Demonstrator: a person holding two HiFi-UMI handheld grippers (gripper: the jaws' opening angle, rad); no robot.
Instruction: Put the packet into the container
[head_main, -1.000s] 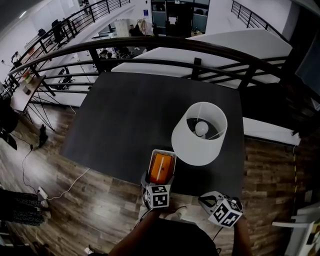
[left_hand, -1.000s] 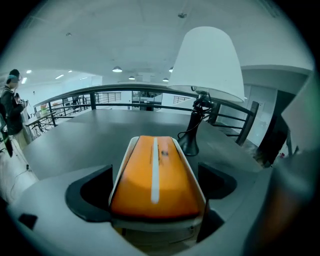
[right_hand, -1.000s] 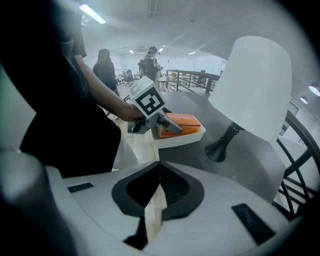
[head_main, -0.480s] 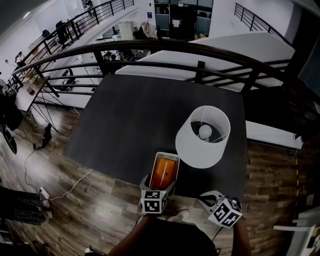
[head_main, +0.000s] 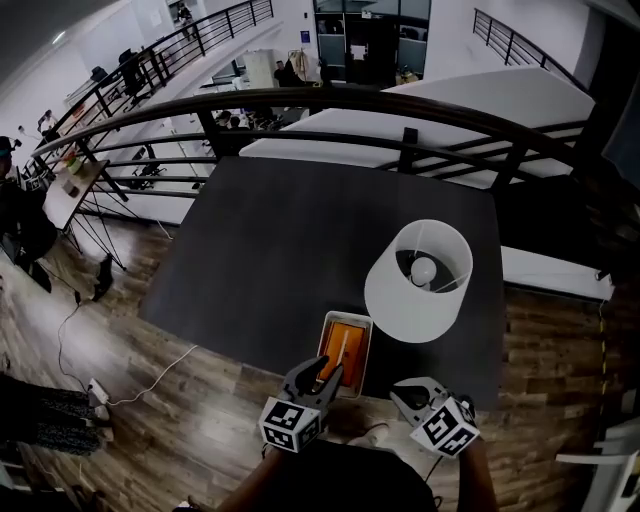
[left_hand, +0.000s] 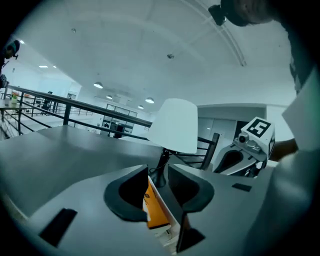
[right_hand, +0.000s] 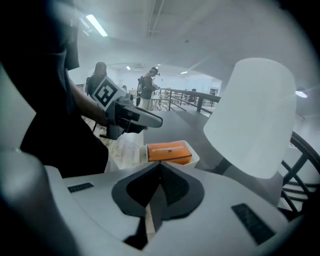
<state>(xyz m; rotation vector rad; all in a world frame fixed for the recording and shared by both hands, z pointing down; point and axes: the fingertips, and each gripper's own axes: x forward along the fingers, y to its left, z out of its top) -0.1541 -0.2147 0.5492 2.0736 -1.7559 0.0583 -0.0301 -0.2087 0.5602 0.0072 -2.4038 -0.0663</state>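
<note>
The flat orange packet (head_main: 343, 347) lies inside the long white plastic container (head_main: 366, 355), near the edge of the dark table (head_main: 300, 240). The left gripper (head_main: 318, 375) has pulled back from it. Its claw has just been closing to a small gap and pinches nothing. The right gripper (head_main: 405, 392) is pressed together and empty. The job looks done.

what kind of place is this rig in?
Probably a mezzanine in an open-plan office. A dark table stands against a curved black railing, and a lower floor with desks shows beyond it. The wood floor underfoot fits an indoor workspace.
</note>
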